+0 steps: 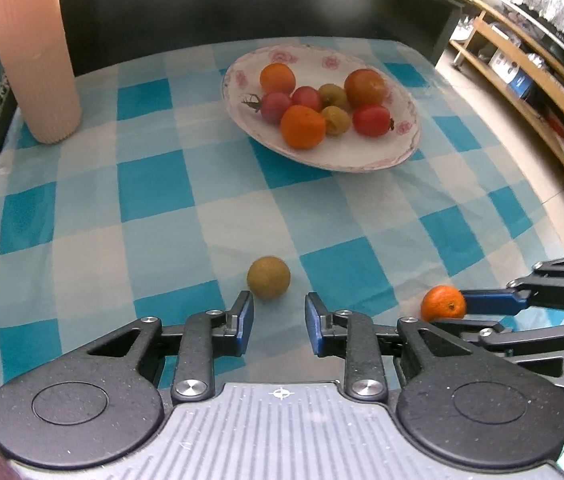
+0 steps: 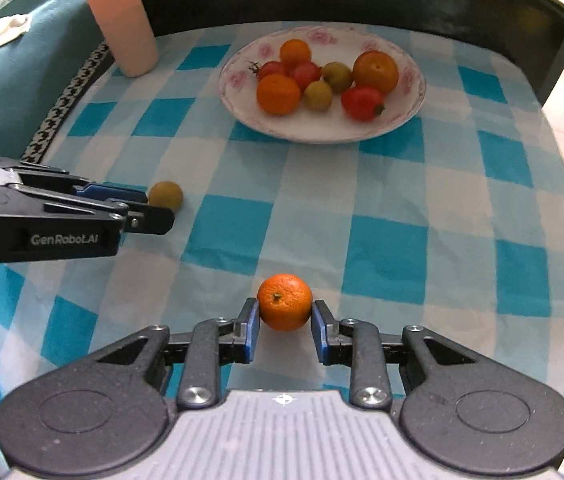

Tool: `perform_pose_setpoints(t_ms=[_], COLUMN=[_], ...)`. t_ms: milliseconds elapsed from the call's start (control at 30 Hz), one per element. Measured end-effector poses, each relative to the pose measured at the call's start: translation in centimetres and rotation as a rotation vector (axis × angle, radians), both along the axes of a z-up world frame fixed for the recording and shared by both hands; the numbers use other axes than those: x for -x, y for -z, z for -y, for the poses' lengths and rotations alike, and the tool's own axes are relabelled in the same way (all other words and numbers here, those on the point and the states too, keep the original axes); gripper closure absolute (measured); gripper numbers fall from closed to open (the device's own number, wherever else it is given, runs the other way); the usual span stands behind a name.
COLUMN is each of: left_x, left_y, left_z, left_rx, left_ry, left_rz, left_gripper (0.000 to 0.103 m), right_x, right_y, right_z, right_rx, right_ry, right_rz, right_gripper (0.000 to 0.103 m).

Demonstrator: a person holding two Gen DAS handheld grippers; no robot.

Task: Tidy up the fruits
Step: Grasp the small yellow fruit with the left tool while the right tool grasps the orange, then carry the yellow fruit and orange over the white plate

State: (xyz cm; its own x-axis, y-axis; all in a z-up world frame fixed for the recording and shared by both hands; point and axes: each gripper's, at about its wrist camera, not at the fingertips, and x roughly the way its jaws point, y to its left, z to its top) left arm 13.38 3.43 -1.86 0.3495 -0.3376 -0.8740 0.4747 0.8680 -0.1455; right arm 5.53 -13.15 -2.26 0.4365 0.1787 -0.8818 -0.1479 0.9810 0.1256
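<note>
Both tongs point down at the checked tablecloth [image 1: 130, 200]. From my left wrist, my left tongs [image 1: 278, 312] stand with a narrow gap and nothing between the pads; a small greenish-brown fruit [image 1: 268, 277] lies on the cloth just ahead of the left pad, and I cannot tell if it touches. Farther off sits a flowered plate [image 1: 361, 164] holding three oranges, three red tomatoes and two greenish fruits. A ribbed pink vase [image 1: 34, 52] stands at the far left corner. At the right edge, my right tongs [image 1: 457, 312] reach in on a small orange [image 1: 443, 303].

From my right wrist, those right tongs [image 2: 285, 316] pinch that small orange [image 2: 284, 301], one blue pad against each side, down on the cloth. My left tongs [image 2: 154, 210] come in from the left, tips just beside the greenish-brown fruit [image 2: 166, 195]. The plate [image 2: 321, 134] lies beyond, well apart from both loose fruits, with the vase [image 2: 122, 20] to its left.
</note>
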Motion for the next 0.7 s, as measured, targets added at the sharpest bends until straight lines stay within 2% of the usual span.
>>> perform_pose_setpoints(t_ms=[67, 233, 400, 600, 700], left_x=[0.4, 0.9, 0.0, -0.2, -0.4], left_y=[0.0, -0.2, -0.2, 1.1, 0.9], left_z=[0.3, 1.2, 2.1, 2.3, 2.1], left_rx=[-0.013, -0.024, -0.045, -0.095, -0.109], left_ry=[0.018, 0.032, 0.022, 0.026, 0.010], left_rz=[0.021, 0.051, 0.071, 0.066, 0.072], left_gripper=[0.065, 0.050, 0.044, 0.046, 0.061], right_x=[0.3, 0.6, 0.0, -0.5, -0.6], right_y=[-0.1, 0.1, 0.1, 0.2, 0.1], right_z=[-0.2, 0.1, 0.8, 0.7, 0.5], right_rx=[0.012, -0.007, -0.052, -0.059, -0.048], right_ry=[-0.022, -0.033, -0.010, -0.020, -0.017], right_rz=[0.019, 0.027, 0.023, 0.032, 0.030], right_gripper=[0.061, 0.061, 0.060, 0.060, 0.060])
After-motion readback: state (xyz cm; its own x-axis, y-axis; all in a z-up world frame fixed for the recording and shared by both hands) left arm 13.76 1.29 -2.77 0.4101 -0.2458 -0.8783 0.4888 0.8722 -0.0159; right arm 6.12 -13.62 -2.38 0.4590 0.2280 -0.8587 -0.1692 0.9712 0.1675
